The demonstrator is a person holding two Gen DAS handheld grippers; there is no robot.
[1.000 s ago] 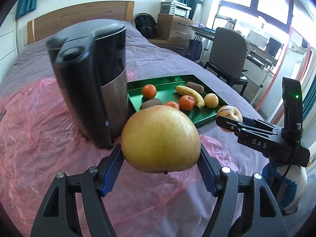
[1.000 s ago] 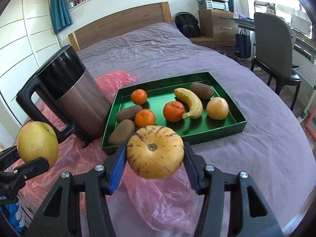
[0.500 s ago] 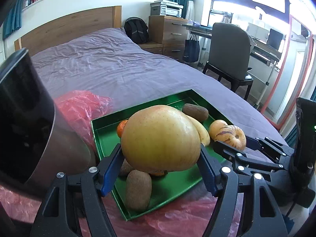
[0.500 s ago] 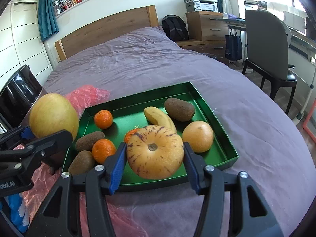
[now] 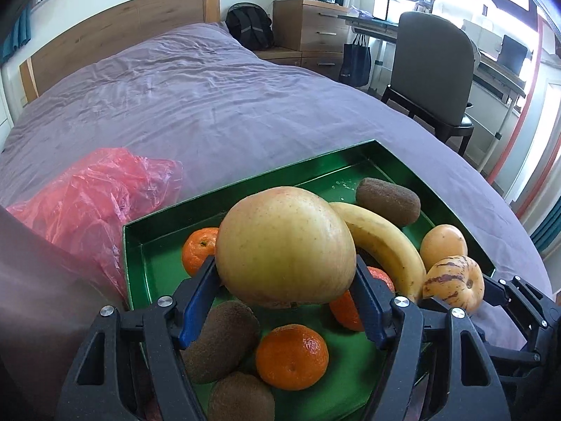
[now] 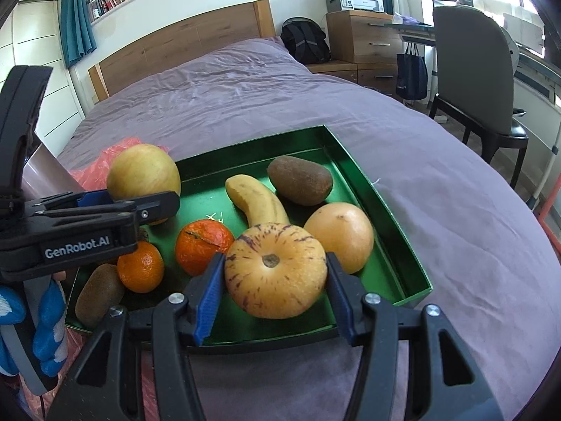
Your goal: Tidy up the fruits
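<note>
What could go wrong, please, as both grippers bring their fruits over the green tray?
The left gripper holds a big yellow apple above a mandarin and kiwi; released there, it may bruise them or roll. The striped melon in the right gripper hangs near the tray's front wall and could land outside.

purple bed [image 5: 196, 105], wooden headboard [image 6: 182, 45], perhaps desk

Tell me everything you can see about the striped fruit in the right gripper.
The striped fruit is round and slightly flattened, pale yellow-orange with broken purple streaks and a brown stem scar facing the camera. Its skin looks smooth and whole. The right gripper holds it, blue pads pressing both sides, above the near part of the green tray.
</note>
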